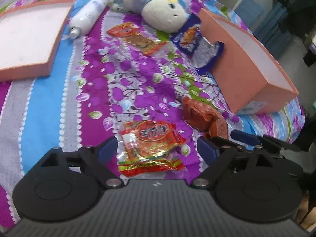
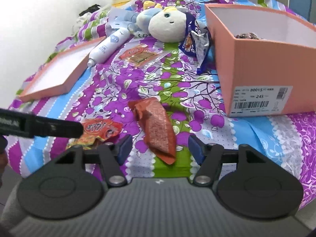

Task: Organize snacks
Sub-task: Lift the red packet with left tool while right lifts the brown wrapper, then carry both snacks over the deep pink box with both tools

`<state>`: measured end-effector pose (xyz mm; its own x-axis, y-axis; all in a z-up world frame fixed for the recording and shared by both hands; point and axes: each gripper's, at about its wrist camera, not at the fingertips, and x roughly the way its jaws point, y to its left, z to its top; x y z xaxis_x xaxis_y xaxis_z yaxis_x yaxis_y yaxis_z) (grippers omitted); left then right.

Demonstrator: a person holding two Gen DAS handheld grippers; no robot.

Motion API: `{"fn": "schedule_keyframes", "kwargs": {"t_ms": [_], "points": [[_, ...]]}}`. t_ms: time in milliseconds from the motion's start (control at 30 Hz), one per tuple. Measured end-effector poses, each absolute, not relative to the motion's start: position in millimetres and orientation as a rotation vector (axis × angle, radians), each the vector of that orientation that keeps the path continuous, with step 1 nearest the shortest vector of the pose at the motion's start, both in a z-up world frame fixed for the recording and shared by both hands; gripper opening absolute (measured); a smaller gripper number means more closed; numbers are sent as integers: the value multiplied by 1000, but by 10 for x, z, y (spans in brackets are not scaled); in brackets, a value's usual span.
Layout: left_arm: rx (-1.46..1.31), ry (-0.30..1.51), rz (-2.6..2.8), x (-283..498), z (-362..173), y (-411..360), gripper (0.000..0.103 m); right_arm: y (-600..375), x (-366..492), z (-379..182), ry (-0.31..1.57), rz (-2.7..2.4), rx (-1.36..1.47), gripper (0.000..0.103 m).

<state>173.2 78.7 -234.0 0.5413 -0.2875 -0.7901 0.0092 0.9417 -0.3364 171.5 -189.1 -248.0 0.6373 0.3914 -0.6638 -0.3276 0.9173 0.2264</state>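
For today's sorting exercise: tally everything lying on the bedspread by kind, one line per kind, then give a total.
Snack packets: 4 (red-yellow, brown-orange, orange far one, blue)
Pink box parts: 2 (box, lid)
Plush toys: 1
White bottles: 1
Total: 8

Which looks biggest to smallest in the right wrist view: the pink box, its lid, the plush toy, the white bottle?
As they look in this view:
1. pink box
2. lid, though it lies flat and foreshortened
3. plush toy
4. white bottle

The toy and bottle lie farther back, so their true sizes are unsure.
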Motion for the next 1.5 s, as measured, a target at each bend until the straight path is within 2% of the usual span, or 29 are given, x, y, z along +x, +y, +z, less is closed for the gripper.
{"fn": "schedule_keyframes", "kwargs": {"t_ms": [333, 433, 467, 800, 967, 1033, 1067, 1233, 1500], "points": [[-374, 1042, -132, 1983, -2607, 762, 93, -1763, 1890, -2534, 760, 527, 32, 61], [-340, 1042, -143, 2035, -2624, 701, 94, -1709, 1903, -2572, 766, 519, -39, 49], [-323, 1047, -148, 2049, -2617, 683, 94, -1710, 1897, -2579, 775, 516, -55, 39], [-177, 1088, -97, 2150, -2698, 436, 94, -1844, 1790, -2562, 766, 426, -78, 37], [-68, 1074, -3, 2189, -2726, 268, 81, -1878, 1782, -2545, 769, 403, -62, 37], [-51, 1069, 3, 2191, -2700, 245, 69, -1883, 1773, -2510, 766, 396, -51, 36], [-48, 1067, 3, 2188, -2686, 242, 58, -1885, 1765, -2488, 762, 391, -49, 36], [-74, 1068, -17, 2186, -2622, 271, 52, -1912, 1716, -2356, 741, 365, -30, 35], [-132, 1020, -43, 2009, -2251, 273, 52, -2021, 1568, -2032, 694, 324, 30, 35]]}}
